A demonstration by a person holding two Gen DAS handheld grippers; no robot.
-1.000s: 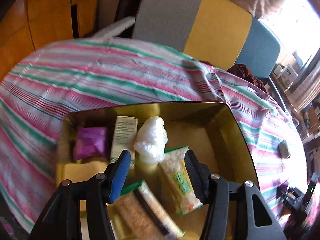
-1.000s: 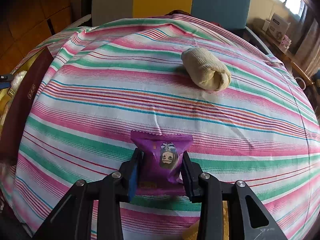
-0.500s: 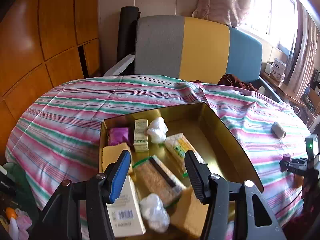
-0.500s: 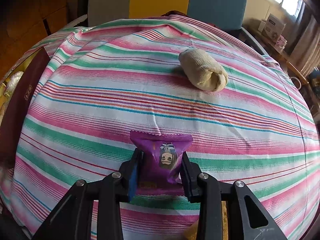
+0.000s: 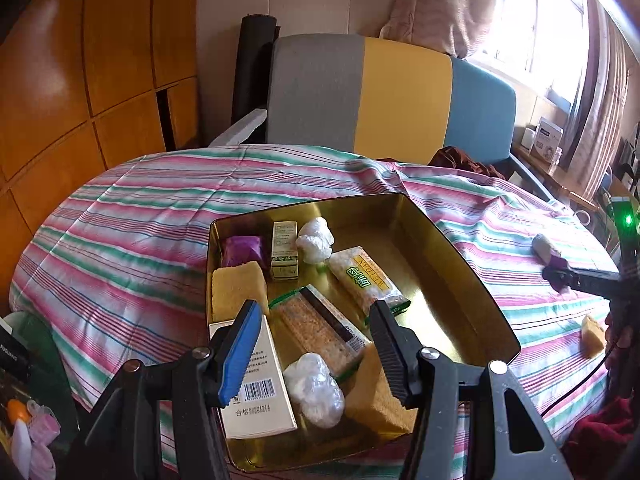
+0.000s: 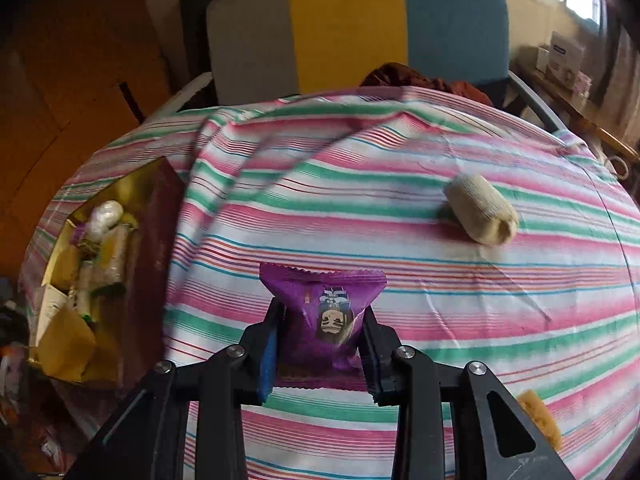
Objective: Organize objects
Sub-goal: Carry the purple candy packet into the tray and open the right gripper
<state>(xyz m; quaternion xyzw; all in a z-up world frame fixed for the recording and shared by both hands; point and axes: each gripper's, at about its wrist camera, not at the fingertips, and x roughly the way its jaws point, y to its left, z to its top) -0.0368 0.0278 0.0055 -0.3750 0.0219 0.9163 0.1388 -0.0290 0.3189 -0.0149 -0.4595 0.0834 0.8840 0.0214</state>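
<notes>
Striped cloth (image 6: 400, 216) over desk. Right claw (image 6: 320, 336) clamped on purple snack packet (image 6: 324, 300), lower centre, raised clear, likely bound for gold tin (image 6: 160, 240) at left. Left claw (image 5: 312, 344) agape, empty, poised above tin's contents.

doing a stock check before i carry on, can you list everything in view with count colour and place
tin box: 1, gold, on the striped cloth
purple packets: 2, one in the box's far left corner, one in the right gripper
small carton: 1, cream, beside that packet
white plastic wads: 2, far and near in box
clear snack bars: 2, mid box
yellow sponges: 4, two in box, two on cloth
white barcode box: 1, near left
rolled sock: 1, beige, on cloth
striped cloth: 1
left gripper: open, above box
right gripper: shut on packet
</notes>
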